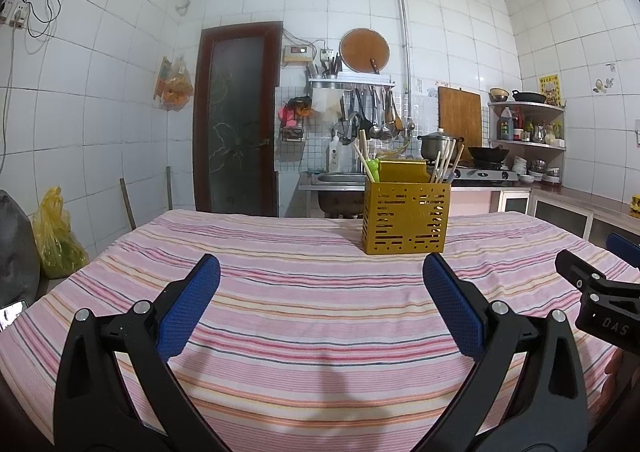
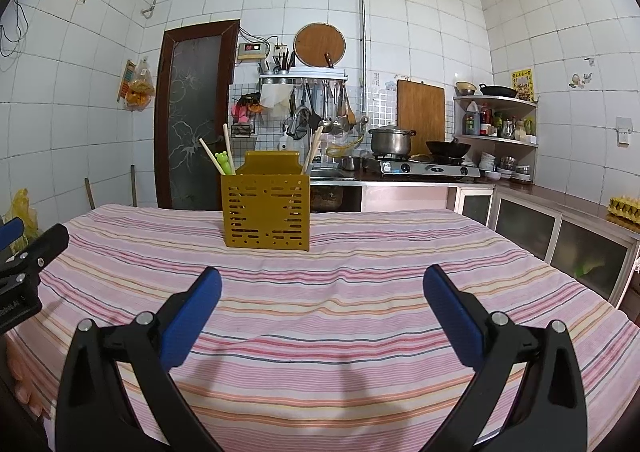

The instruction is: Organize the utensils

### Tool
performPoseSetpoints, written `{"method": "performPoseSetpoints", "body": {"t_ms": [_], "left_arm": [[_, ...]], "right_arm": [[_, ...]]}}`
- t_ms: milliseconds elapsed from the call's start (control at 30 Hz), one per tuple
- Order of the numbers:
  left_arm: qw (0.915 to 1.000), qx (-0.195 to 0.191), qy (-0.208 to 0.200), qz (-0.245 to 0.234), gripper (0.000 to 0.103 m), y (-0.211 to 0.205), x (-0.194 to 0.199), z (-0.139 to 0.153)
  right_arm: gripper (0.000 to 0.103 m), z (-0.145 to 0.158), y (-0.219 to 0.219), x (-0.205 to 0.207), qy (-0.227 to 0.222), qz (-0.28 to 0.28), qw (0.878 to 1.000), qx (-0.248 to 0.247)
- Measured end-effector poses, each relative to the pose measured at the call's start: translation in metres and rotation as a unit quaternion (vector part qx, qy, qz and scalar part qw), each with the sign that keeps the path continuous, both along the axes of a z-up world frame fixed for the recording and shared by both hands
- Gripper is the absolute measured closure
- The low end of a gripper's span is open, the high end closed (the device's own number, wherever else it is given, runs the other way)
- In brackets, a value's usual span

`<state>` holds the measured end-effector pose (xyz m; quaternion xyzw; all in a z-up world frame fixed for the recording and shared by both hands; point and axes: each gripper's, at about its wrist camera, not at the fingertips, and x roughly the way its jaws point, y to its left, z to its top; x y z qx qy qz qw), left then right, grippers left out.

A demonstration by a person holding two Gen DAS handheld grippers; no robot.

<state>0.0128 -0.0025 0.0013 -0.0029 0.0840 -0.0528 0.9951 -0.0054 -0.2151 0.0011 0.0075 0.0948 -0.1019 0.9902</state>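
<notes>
A mustard-yellow slotted utensil holder (image 1: pixel 406 218) (image 2: pixel 267 214) stands upright toward the far side of the striped tablecloth (image 1: pixel 304 316) (image 2: pixel 340 316). Wooden chopsticks (image 1: pixel 444 164) (image 2: pixel 314 148) and a green frog-topped utensil (image 1: pixel 373 169) (image 2: pixel 223 162) stick up out of it. My left gripper (image 1: pixel 322 274) hovers open over the near cloth, nothing between its blue pads, with the holder ahead and slightly right. Open too is my right gripper (image 2: pixel 322 286), also holding nothing, with the holder ahead to its left. Each gripper shows at the other view's edge.
Behind the table runs a counter with a sink (image 1: pixel 340 178), a gas stove (image 2: pixel 428 168) bearing a steel pot (image 2: pixel 390 140) and a wok. A dark door (image 1: pixel 238 120) is at the back left. Yellow bags (image 1: pixel 56 236) sit left of the table.
</notes>
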Motion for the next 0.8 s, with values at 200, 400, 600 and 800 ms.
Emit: {"method": "performPoseSetpoints", "body": {"t_ms": [200, 400, 600, 800], "left_arm": [[1.0, -0.002, -0.002, 0.001, 0.005, 0.0, -0.0007, -0.0008], [1.0, -0.002, -0.003, 0.001, 0.005, -0.0002, -0.0012, -0.0006], [1.0, 0.0, -0.007, 0.001, 0.005, -0.0019, -0.0025, 0.0], [0.9999, 0.003, -0.014, 0.001, 0.005, -0.0025, -0.0054, 0.0001]], "right_arm": [[0.004, 0.0003, 0.0053, -0.0004, 0.0, -0.001, 1.0, -0.007], [0.004, 0.0006, 0.0045, -0.0006, 0.0, -0.001, 1.0, -0.006], [0.004, 0.002, 0.0043, -0.0011, -0.003, -0.002, 1.0, -0.008], [0.004, 0.0021, 0.004, -0.0014, -0.004, -0.002, 1.0, -0.01]]}}
